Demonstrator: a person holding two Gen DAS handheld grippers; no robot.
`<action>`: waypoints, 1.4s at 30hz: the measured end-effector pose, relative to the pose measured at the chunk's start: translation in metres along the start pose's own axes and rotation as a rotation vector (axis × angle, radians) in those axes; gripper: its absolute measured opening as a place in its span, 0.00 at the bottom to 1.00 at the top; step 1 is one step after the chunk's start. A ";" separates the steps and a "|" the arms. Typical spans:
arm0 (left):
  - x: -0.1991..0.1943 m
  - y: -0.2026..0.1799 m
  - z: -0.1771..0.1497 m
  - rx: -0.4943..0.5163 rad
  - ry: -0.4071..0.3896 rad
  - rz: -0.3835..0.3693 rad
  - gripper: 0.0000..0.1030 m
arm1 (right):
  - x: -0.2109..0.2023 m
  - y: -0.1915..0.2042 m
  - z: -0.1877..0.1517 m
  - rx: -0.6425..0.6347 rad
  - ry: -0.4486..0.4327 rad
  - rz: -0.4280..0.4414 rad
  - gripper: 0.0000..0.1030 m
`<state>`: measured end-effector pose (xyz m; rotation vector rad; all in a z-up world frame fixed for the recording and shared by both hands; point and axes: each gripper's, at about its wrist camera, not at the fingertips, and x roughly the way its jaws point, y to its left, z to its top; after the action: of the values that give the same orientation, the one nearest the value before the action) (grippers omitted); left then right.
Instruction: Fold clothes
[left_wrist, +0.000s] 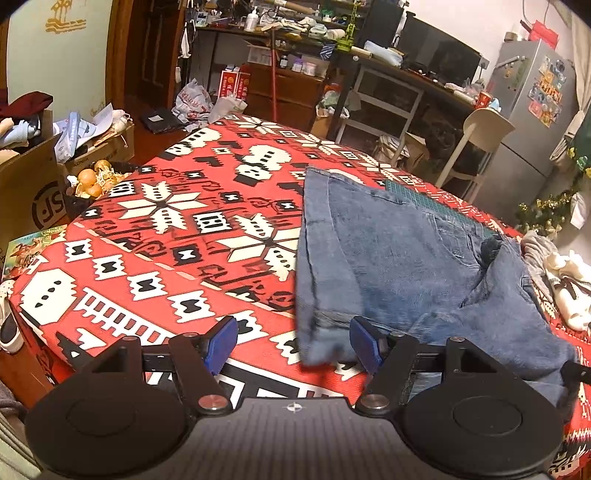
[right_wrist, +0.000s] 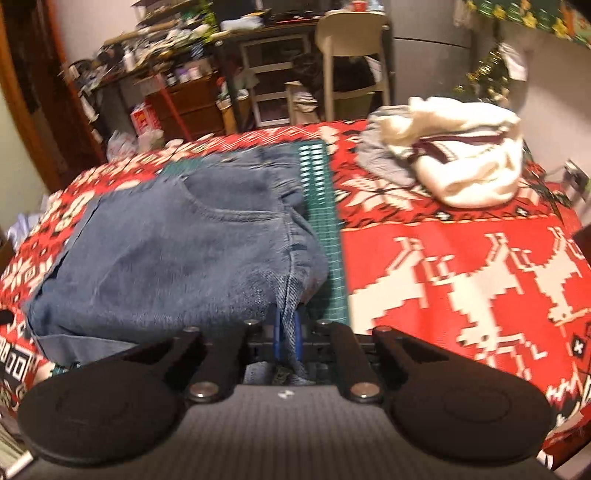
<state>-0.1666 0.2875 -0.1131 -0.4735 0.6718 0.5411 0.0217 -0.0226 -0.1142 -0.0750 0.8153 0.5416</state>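
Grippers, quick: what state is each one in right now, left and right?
Left gripper: open, a corner of the jeans lies between its pads, not pinched.
Right gripper: shut on the jeans' seam edge.

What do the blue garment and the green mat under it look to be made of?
Blue garment: apparently denim, matte and faded, with a twill weave and stitched pocket seams. Green mat: probably a vinyl or rubber cutting mat, smooth and flat with a printed grid; the exact material is unclear.

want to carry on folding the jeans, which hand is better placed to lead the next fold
Right. The right gripper is shut on the jeans seam. The left gripper is open, a hem corner lying loose between its fingers.
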 end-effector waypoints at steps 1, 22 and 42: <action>0.001 -0.001 0.000 0.001 0.001 -0.002 0.64 | -0.002 -0.006 0.002 0.010 -0.004 -0.010 0.07; 0.021 -0.022 0.012 0.080 0.003 -0.027 0.64 | -0.017 -0.099 -0.007 0.130 -0.041 -0.252 0.07; 0.122 -0.042 0.076 0.143 0.054 -0.045 0.55 | -0.039 -0.087 0.007 0.086 -0.075 -0.222 0.37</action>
<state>-0.0267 0.3369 -0.1345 -0.3688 0.7447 0.4361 0.0470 -0.1124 -0.0943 -0.0648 0.7456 0.2978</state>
